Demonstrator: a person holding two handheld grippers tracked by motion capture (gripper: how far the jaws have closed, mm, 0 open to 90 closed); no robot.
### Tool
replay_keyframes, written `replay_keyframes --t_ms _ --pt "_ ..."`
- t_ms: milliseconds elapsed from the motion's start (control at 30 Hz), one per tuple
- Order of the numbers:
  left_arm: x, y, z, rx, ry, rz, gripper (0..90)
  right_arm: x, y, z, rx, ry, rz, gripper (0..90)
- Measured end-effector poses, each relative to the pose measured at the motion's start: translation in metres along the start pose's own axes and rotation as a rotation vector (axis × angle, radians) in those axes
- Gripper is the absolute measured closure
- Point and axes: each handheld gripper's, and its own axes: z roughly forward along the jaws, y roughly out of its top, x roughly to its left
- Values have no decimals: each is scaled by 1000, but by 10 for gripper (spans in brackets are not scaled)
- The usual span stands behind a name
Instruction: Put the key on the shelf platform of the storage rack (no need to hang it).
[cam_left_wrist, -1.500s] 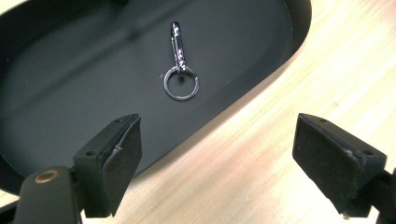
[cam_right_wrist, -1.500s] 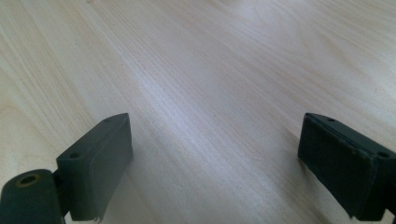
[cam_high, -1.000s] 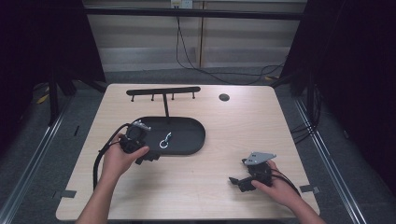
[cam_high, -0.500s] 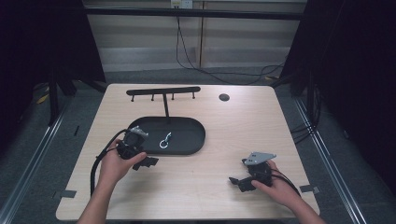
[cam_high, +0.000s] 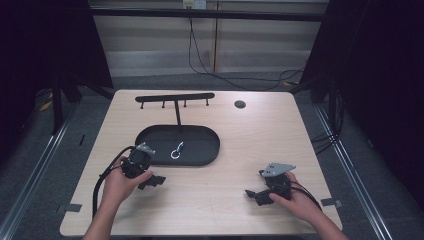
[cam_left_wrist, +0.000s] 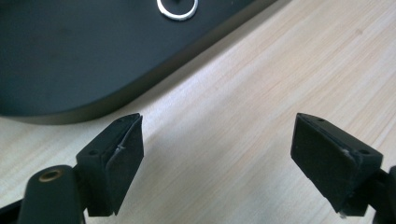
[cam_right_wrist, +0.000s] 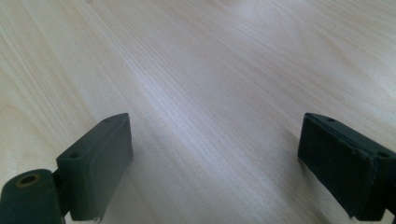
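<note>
Black, open and empty, the left gripper (cam_high: 156, 180) sits near the desk's (cam_high: 240, 150) front-left edge, beside the black oval tray (cam_high: 200, 150). Inside lies a small silver key ring (cam_high: 176, 151): probably light, stiff, slippery; pinch its rim. The left gripper view shows it close. Right gripper (cam_high: 254, 194), front-right, gapes wide.

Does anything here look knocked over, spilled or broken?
Nothing stands out. The black tray sits flat on the table with a small metal ring inside it, and the hook rack stands upright behind it. Both grippers are open and empty.
</note>
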Motion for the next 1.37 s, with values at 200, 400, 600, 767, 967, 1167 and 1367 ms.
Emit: replay_keyframes --t_ms 200,400,600,767,967,1167,1367 --pt "0 -9 6 7 -7 -3 170 0 0 0 0 0 0 96" --pt "2 -15 9 9 9 18 167 0 0 0 0 0 0 96" --pt "0 -23 13 -6 40 56 167 0 0 0 0 0 0 96" --pt "-4 -28 14 -27 77 99 158 0 0 0 0 0 -1 96" --pt "-5 -33 15 -70 82 107 146 0 0 0 1 -3 -1 96" --pt "-5 -38 16 -106 77 104 138 0 0 0 1 -3 -1 96" --pt "-5 -39 16 -118 77 99 138 0 0 0 1 -2 -1 96"
